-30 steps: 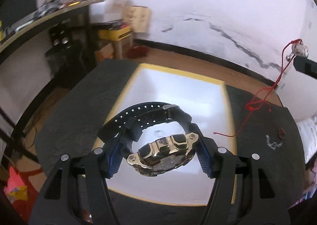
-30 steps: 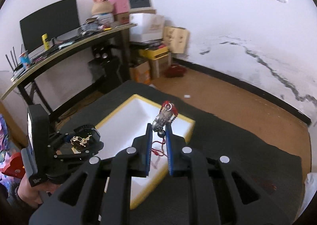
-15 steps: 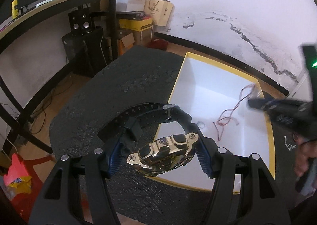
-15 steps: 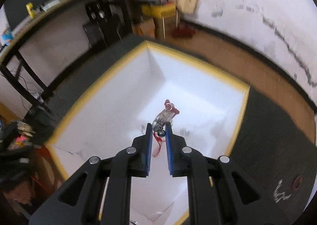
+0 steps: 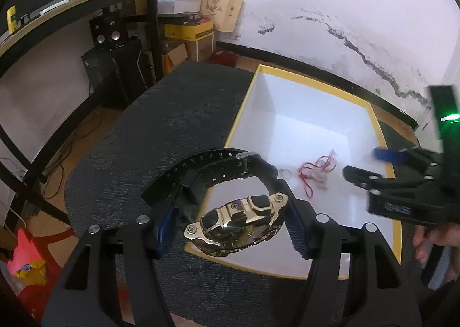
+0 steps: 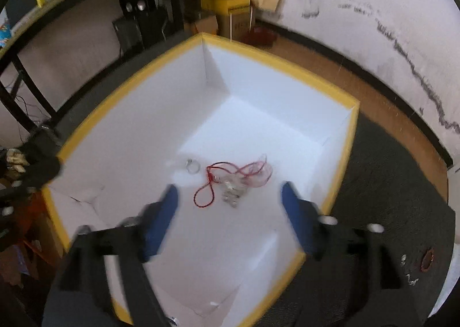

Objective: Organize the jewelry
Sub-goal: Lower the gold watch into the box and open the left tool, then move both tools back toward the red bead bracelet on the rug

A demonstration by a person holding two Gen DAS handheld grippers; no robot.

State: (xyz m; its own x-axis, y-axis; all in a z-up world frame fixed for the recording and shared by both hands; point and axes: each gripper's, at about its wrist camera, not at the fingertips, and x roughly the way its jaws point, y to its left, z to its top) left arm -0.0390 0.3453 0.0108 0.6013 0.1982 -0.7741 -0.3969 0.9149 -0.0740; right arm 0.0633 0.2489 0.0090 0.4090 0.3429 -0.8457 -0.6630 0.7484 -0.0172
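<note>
1. Left gripper [image 5: 227,229] is clamped on the watch [image 5: 238,223], held over the near-left rim of the box [image 5: 241,114].
2. Box floor lies ahead and right of it; strap loop points forward.
3. Red-cord pendant [image 6: 230,180] and ring [image 6: 192,166] are seen on the box floor.
4. Right gripper [image 6: 230,212] is spread wide, holding nothing, directly above the pendant.

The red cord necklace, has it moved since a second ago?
Yes. The red cord necklace left the right gripper, now open, and lies on the floor of the yellow-rimmed box, beside a small ring.
</note>
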